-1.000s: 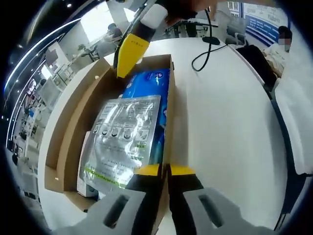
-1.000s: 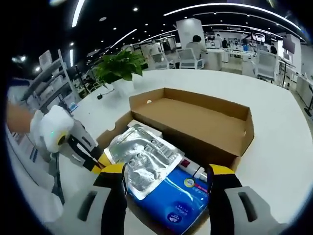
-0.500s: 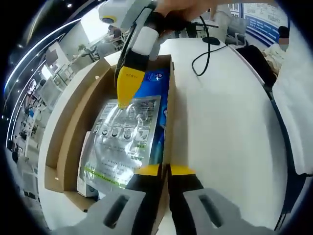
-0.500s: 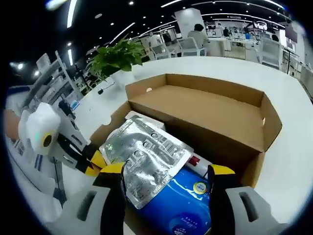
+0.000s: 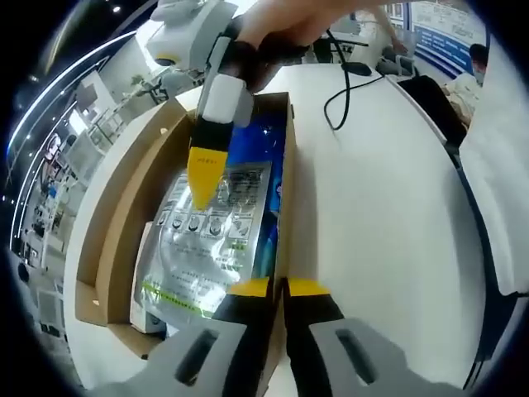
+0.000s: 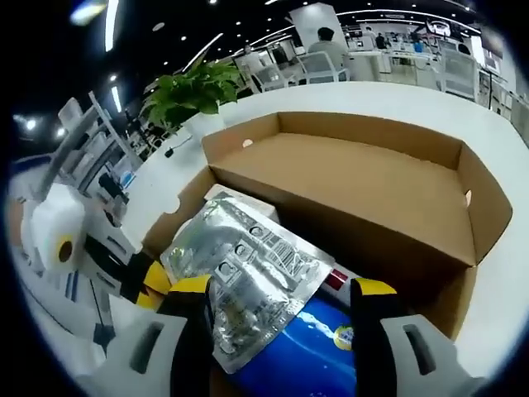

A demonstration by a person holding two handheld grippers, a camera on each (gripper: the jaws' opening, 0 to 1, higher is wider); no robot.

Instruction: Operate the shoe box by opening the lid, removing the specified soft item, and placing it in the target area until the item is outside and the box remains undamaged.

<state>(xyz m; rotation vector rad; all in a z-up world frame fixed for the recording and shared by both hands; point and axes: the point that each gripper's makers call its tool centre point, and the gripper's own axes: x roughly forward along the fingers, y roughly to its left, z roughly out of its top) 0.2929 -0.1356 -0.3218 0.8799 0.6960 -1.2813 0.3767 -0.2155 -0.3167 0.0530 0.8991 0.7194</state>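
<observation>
1. Left gripper view: left tongs (image 5: 277, 288) clenched on the box (image 5: 116, 223) wall, likely steadying it.
2. Right tongs (image 6: 283, 287) spread over the pouch (image 6: 248, 277), ready to grasp.
3. Pouch lies inside, on a blue pack (image 6: 318, 351); lid (image 6: 364, 182) open beyond.

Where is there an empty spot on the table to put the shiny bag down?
The white table is bare beside the shoe box, between its wall and the black cable. The open lid is bare cardboard too. Inside the box it is crowded: silver pouch, blue pack, and right gripper over them.
</observation>
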